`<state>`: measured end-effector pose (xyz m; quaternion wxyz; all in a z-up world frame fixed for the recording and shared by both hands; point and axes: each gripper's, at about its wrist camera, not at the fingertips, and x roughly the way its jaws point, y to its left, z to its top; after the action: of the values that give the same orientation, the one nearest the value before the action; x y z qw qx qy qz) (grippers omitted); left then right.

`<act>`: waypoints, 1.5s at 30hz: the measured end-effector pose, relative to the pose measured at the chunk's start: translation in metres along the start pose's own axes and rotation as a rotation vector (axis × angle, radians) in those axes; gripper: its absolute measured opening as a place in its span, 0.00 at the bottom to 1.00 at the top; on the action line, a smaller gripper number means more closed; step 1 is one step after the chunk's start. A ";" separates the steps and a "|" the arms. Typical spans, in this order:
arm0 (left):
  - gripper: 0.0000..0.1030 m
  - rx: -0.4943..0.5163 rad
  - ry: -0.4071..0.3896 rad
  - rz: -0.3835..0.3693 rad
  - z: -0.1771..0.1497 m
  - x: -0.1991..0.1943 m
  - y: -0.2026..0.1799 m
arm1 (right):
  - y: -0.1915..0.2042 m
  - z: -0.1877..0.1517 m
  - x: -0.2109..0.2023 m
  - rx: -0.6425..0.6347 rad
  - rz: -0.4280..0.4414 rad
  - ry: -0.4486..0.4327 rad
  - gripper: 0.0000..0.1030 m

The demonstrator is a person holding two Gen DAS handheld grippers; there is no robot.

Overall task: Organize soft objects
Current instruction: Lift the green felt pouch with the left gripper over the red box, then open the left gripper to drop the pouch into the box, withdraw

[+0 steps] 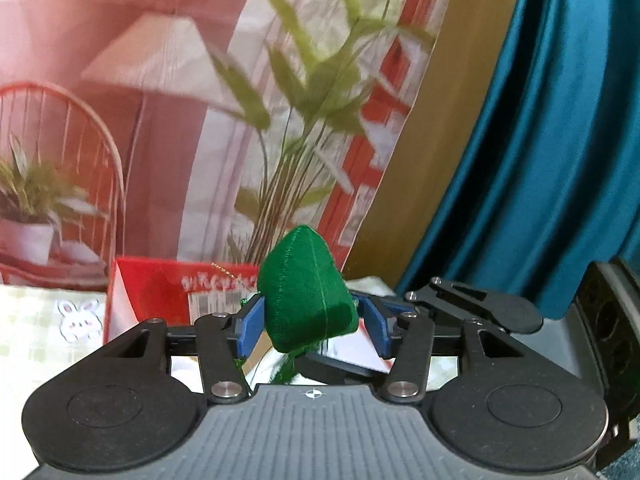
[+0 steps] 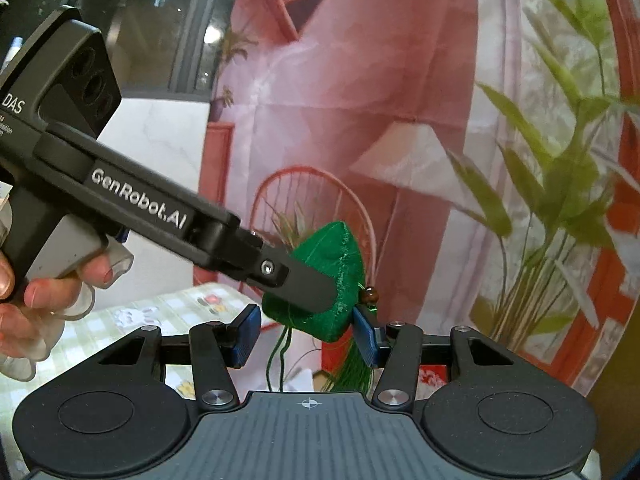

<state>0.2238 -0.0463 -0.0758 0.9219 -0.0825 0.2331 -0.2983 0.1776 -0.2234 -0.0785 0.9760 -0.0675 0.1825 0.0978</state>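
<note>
Green plush (image 1: 306, 292), a stitched pyramid-shaped pouch, was up off the desk (image 1: 32, 320), above and in front of the red box (image 1: 160, 296) in the left wrist view. Both tools were on it at once.

Left gripper (image 1: 314, 326): blue fingers at a middling gap, one on each side of the plush. The pad on the red-box side sat right at the fabric edge; the far pad looked to have a sliver of gap. Can't tell if it was actually pressing.

Right gripper (image 2: 308, 332): fingers at a middling gap too, clamped on the lower part of the plush from both sides. The left tool's black finger crossed in front of the plush in this view, so part of the contact was hidden.

A green tassel (image 2: 352, 372) hung from the plush bottom, just inside the right gripper's right pad. A brown bead (image 2: 371, 295) was on the plush corner above that pad.

A hand (image 2: 36, 300) was wrapped around the left tool's grey handle, at the view's left edge.

The red box stood on the desk's green-check cloth, with a bunny print (image 1: 80, 318) just beside it. Behind the box was a printed backdrop (image 1: 160, 80) with a lamp, chair and plants, and past that a teal curtain (image 1: 560, 120).
</note>
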 end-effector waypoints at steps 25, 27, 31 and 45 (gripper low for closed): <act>0.56 -0.223 0.138 0.067 -0.028 0.102 0.070 | -0.036 -0.060 0.113 -0.036 -0.075 0.303 0.42; 0.58 -0.212 0.145 0.103 -0.028 0.104 0.071 | -0.038 -0.063 0.117 -0.030 -0.132 0.321 0.41; 0.66 -0.194 0.122 0.156 -0.030 0.094 0.074 | -0.046 -0.071 0.112 0.016 -0.153 0.331 0.41; 0.73 -0.069 0.104 0.206 -0.041 0.026 0.048 | -0.035 -0.076 0.043 0.161 -0.137 0.235 0.42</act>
<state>0.2470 -0.0234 -0.1359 0.9309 -0.0742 0.2981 -0.1976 0.1980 -0.2632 -0.1613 0.9545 -0.0120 0.2978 0.0076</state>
